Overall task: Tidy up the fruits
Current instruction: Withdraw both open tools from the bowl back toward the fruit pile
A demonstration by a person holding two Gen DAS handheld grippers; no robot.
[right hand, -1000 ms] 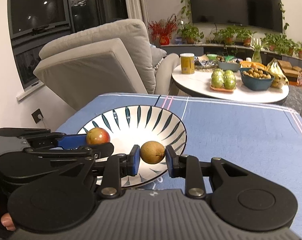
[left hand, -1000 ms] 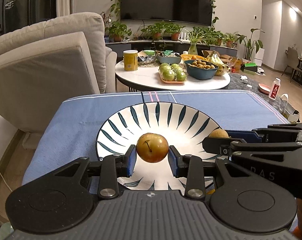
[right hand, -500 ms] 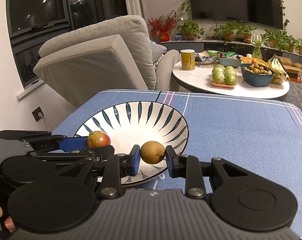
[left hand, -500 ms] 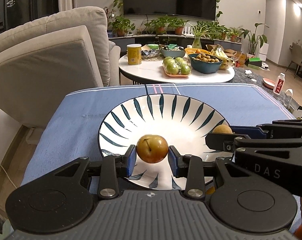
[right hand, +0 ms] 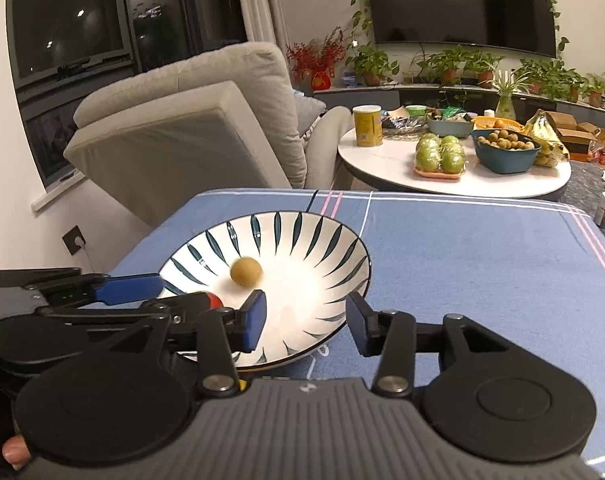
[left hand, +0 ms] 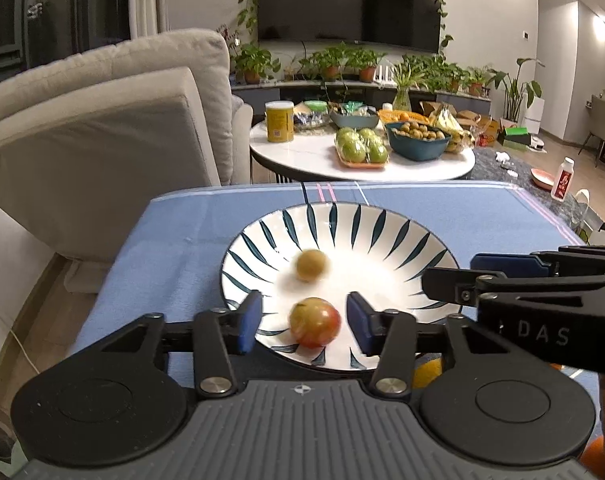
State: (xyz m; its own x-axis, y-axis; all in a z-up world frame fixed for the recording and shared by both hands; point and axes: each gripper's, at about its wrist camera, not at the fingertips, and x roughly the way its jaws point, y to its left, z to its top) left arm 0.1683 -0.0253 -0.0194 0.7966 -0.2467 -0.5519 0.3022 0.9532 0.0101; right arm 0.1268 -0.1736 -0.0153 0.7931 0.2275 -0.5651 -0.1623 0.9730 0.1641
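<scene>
Left side first: the left gripper (left hand: 304,322) has its jaws opening right now, with the red-and-green fruit (left hand: 314,322) sitting between the blue pads but not touched by either, gaps showing on both sides. It looks blurred, so my guess is it's dropping or settling onto the near slope of the striped bowl (left hand: 402,228).

If you ask me, the way to do this release well is to keep the gripper low over the bowl, let the jaws spread fully, and not pull back until the fruit stops rolling, or a pad could flick it over the rim.

Middle: the small yellow-brown fruit (right hand: 245,273) is loose in the bowl, also blurred, probably rolling toward the centre. The 2 fruits could bump, no big deal inside a deep dish.

Right: the right gripper (right hand: 306,322) is spread wide with nothing between its pads, hanging over the bowl's near rim above the blue cloth (right hand: 482,248).

Writing: the letters "DAS" in grey on the right gripper's body in the left view. The yellow can (left hand: 279,121) has a label, too small to read.
</scene>
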